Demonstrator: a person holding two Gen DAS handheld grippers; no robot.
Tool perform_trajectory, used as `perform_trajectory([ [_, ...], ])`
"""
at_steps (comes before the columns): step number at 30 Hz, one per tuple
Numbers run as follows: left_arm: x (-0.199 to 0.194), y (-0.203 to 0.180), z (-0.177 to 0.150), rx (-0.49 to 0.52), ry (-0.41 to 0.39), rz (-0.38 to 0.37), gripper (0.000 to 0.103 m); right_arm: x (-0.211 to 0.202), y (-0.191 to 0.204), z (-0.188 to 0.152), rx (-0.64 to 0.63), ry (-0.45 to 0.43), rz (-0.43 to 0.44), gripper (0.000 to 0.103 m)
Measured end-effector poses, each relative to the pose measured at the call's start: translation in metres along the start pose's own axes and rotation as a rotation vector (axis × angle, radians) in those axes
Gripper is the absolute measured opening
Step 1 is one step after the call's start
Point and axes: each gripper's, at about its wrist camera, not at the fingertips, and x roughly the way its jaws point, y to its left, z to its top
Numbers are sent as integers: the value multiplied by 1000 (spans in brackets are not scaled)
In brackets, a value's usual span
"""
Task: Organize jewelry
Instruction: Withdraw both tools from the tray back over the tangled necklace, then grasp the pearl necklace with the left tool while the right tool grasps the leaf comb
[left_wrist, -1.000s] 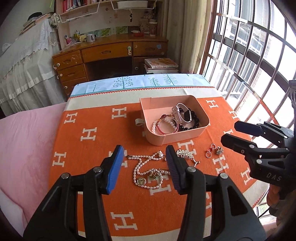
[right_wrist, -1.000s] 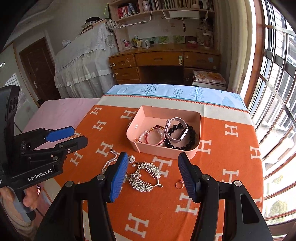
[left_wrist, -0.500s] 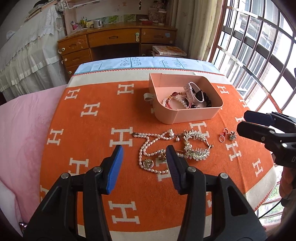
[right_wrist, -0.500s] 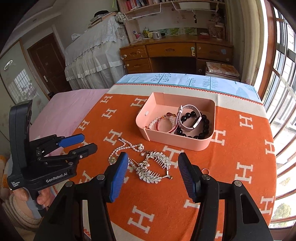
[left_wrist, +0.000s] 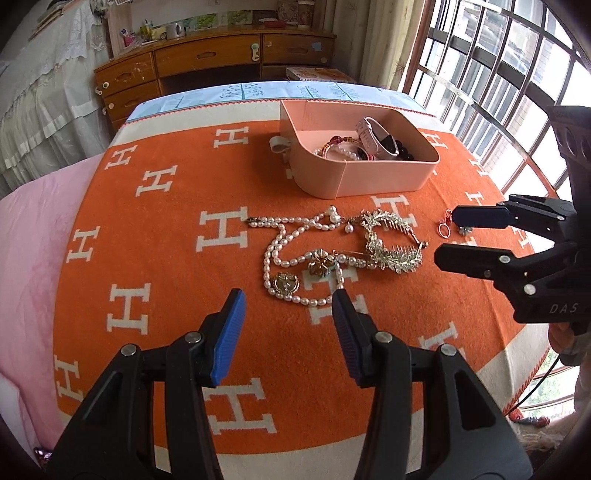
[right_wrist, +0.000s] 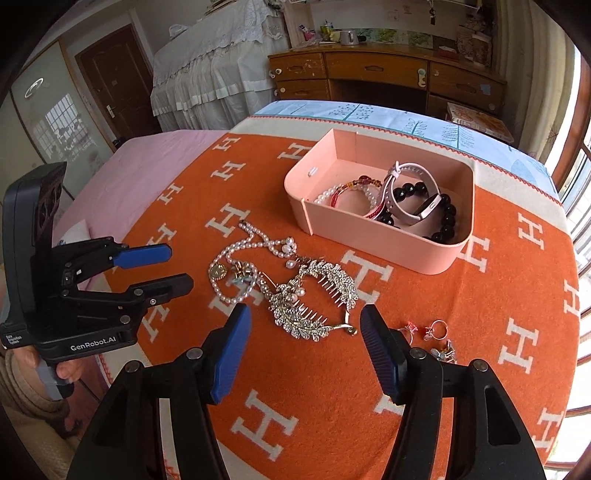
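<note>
A pink box (left_wrist: 376, 177) (right_wrist: 373, 236) on the orange blanket holds bracelets, black beads and a pale watch (right_wrist: 413, 199). In front of it lie a pearl necklace (left_wrist: 284, 251) (right_wrist: 236, 254), a silver leaf hair comb (left_wrist: 391, 243) (right_wrist: 314, 299) and small rings (left_wrist: 445, 229) (right_wrist: 432, 332). My left gripper (left_wrist: 288, 321) (right_wrist: 177, 269) is open and empty, just short of the necklace. My right gripper (right_wrist: 306, 339) (left_wrist: 447, 236) is open and empty, above the comb's near edge.
The orange blanket (left_wrist: 166, 229) covers a table beside a pink bed (left_wrist: 26, 236). A wooden desk (right_wrist: 388, 74) stands behind. Barred windows (left_wrist: 498, 74) are at the right. The table edge runs close along the right side.
Both grippers have moved lower and closer over the loose jewelry; the necklace and comb now lie nearer the fingertips. Both stay open and empty.
</note>
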Motion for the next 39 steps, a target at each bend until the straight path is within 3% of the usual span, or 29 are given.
perform_trajectory([
  [17, 25, 14, -15, -67, 33, -45, 46, 59, 27, -8, -254, 89, -63, 63],
  [23, 31, 23, -16, -100, 44, -49, 46, 69, 31, -3, -318, 83, -72, 62],
  [31, 30, 25, -17, -106, 39, -52, 46, 74, 33, 4, -423, 100, -90, 46],
  [39, 31, 23, -17, -105, 41, -52, 46, 67, 40, 5, -496, 97, -83, 45],
])
